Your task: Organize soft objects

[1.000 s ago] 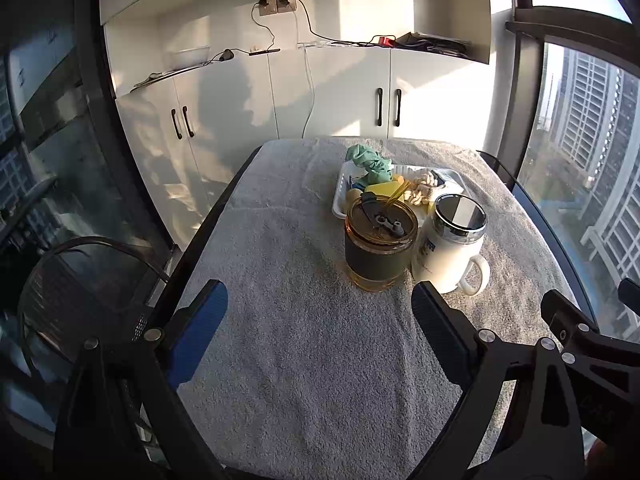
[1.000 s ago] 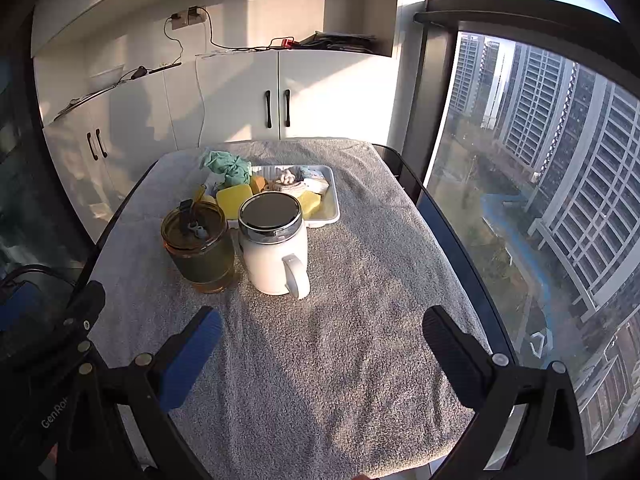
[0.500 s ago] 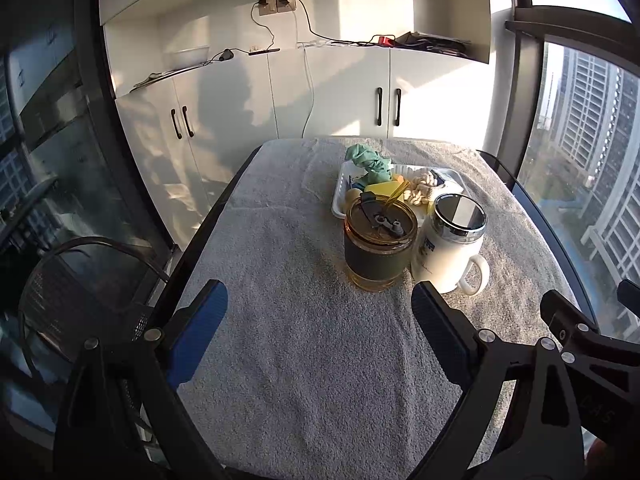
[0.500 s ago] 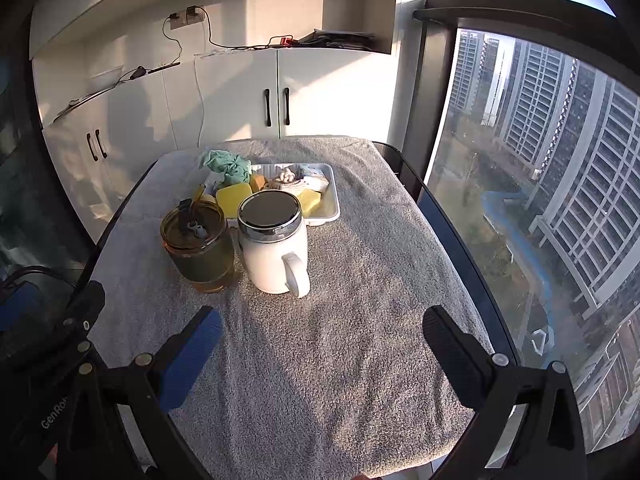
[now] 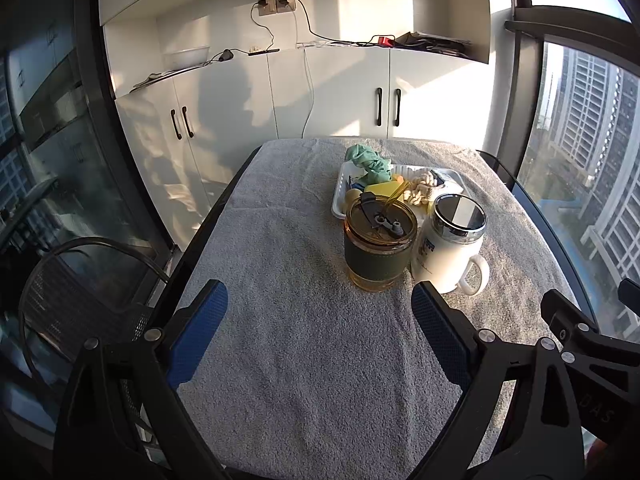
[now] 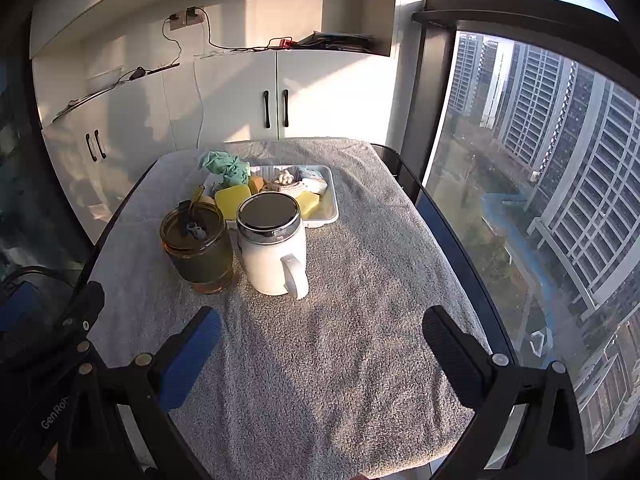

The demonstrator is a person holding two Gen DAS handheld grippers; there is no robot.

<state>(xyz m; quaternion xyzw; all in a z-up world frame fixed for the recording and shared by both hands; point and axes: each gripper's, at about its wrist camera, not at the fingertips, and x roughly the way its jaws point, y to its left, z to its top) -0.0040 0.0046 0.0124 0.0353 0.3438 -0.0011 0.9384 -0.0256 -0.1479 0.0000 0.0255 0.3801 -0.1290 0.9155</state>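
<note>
Both tools spread wide, nothing between the pads: left tool [image 5: 319,322], right tool [image 6: 321,334]. Each hangs over the near end of the worktop [image 5: 304,360], which is covered by one grey towel.

Count:
- 1 white tray [image 6: 331,200] of soft items
- 1 crumpled green cloth [image 6: 226,168] on the tray's far-left corner, spilling over the rim
- 2 yellow sponges, a bigger one [image 6: 233,201] and a smaller one [image 6: 309,201], plus 1 orange piece [image 6: 256,183] between cloth and the pale pile
- 1 knotted pale rope bundle [image 5: 422,192]; the rest of that pile is too small to sort out
- 1 amber glass cup [image 5: 378,246] with dark sleeve, lid and straw
- 1 white lidded mug [image 6: 274,250], handle toward me

Position: from my left tool, cup at 12 to 1 o'clock, mug just right of it, touching or nearly so; tray directly behind both. From my right tool, mug at 11 to 12 o'clock, cup at 11, tray beyond at 12. Soft items well apart from both tools, with the two drinking vessels in between.
</note>
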